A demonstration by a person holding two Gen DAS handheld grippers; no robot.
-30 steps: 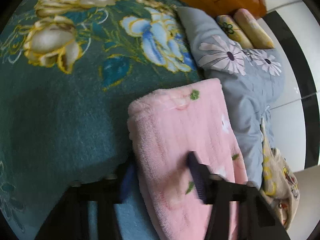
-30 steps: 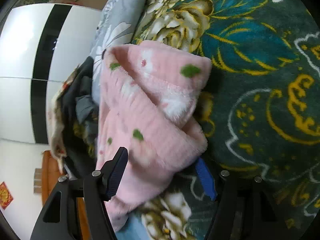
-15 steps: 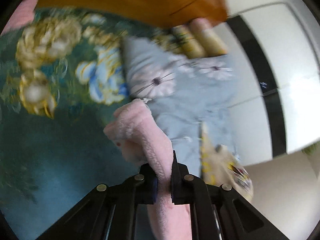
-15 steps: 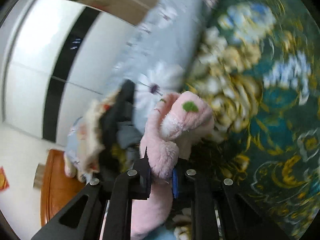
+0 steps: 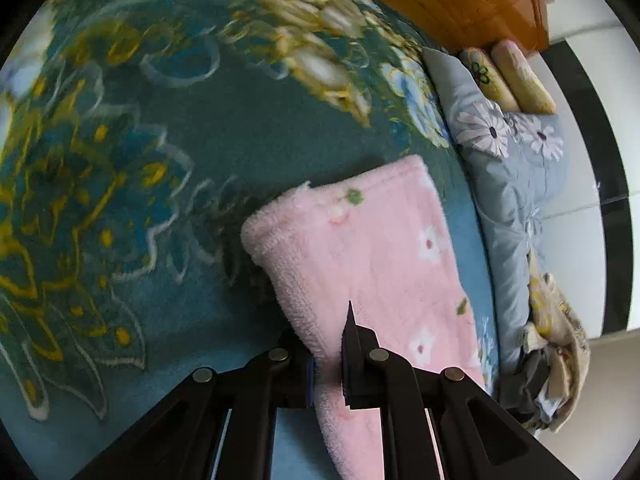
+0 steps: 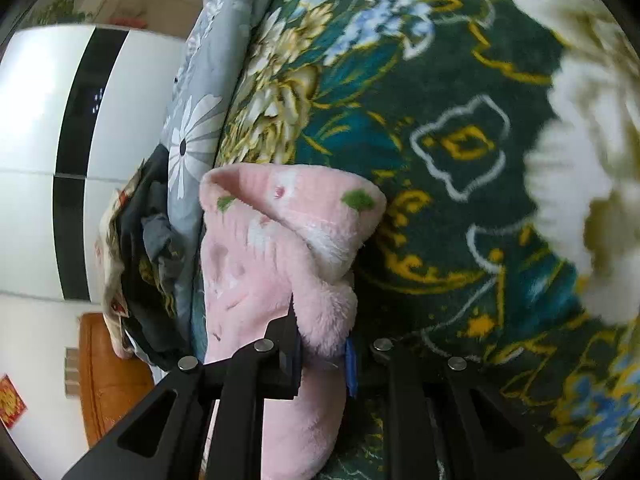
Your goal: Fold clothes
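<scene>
Pink fleece garment [image 5: 372,248] lying lower centre on bedspread [image 5: 168,200]; left gripper [image 5: 326,364] and right gripper [image 6: 322,354] each clamping garment edge, apparently gripping for folding.

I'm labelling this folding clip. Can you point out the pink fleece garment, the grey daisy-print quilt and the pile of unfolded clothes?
pink fleece garment [image 5: 372,240], left wrist view, flat upper face.
grey daisy-print quilt [image 5: 516,176], left wrist view, middle of its top.
pile of unfolded clothes [image 6: 156,240], right wrist view, dark garment on it.

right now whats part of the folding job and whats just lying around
In the job:
pink fleece garment
left gripper, shut on it
right gripper, shut on it

Lying about:
green floral blanket
grey daisy quilt
two rolled pillows
heap of other clothes
</scene>
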